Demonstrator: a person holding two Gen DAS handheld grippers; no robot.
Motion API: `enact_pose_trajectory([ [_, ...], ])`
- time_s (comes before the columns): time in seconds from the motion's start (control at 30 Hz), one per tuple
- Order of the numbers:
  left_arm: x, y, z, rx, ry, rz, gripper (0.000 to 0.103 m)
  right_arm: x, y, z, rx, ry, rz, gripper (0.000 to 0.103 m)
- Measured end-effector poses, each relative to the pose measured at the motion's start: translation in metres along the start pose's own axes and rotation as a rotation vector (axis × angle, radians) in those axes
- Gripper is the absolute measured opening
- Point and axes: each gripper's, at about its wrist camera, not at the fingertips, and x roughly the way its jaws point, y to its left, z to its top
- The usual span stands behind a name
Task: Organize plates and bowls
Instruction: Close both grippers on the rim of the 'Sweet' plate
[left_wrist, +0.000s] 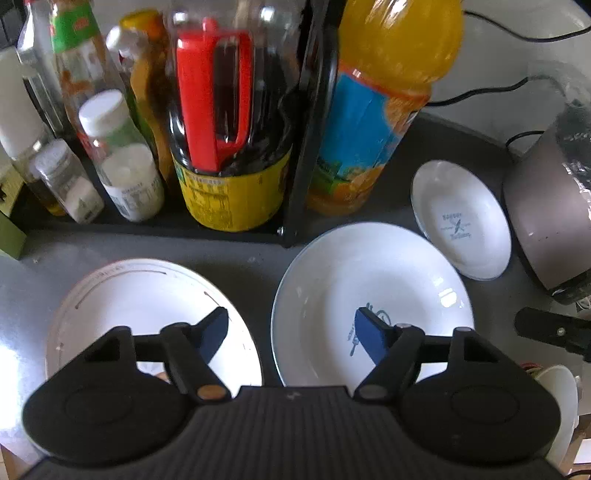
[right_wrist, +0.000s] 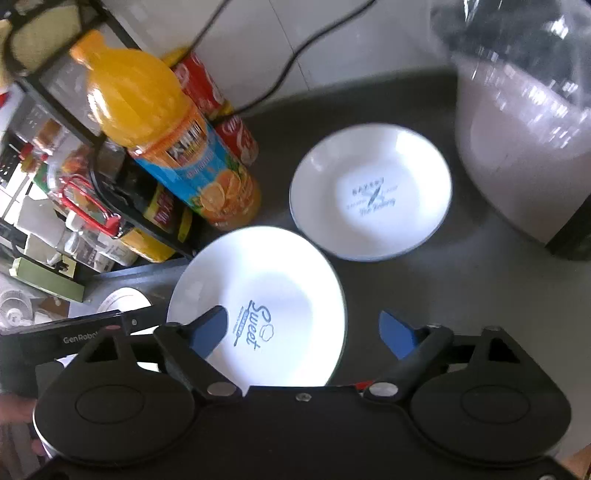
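Three white dishes lie on the dark counter. A flat plate sits at the near left, a deep plate with a blue "Sweet" print beside it, and a small bowl with a blue print farther right. My left gripper hovers open across the gap between the two plates, one finger above each, holding nothing. My right gripper is open above the deep plate's right rim, with that rim between its fingers and no pad pressing on it. The flat plate peeks out at the left of the right wrist view.
A black rack with several sauce and spice bottles stands right behind the plates. An orange juice bottle and red cola cans stand beside it. A grey appliance with cables is at the right. A black handle juts in there.
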Motion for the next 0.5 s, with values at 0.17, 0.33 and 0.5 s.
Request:
enact_pose_trajectory([
  [0.17,0.018,0.0,0.002,0.013,0.029,0.01,0.063,0.022,-0.007,0.004,0.042,0.06,-0.041,0.073],
  [0.33,0.035,0.005,0.005,-0.012,0.062,0.007,0.055,0.039,-0.012,0.008,0.056,0.111,-0.06,0.059],
  [0.5,0.046,0.004,0.009,0.005,0.069,0.017,0.047,0.054,-0.02,0.01,0.092,0.168,-0.05,0.041],
])
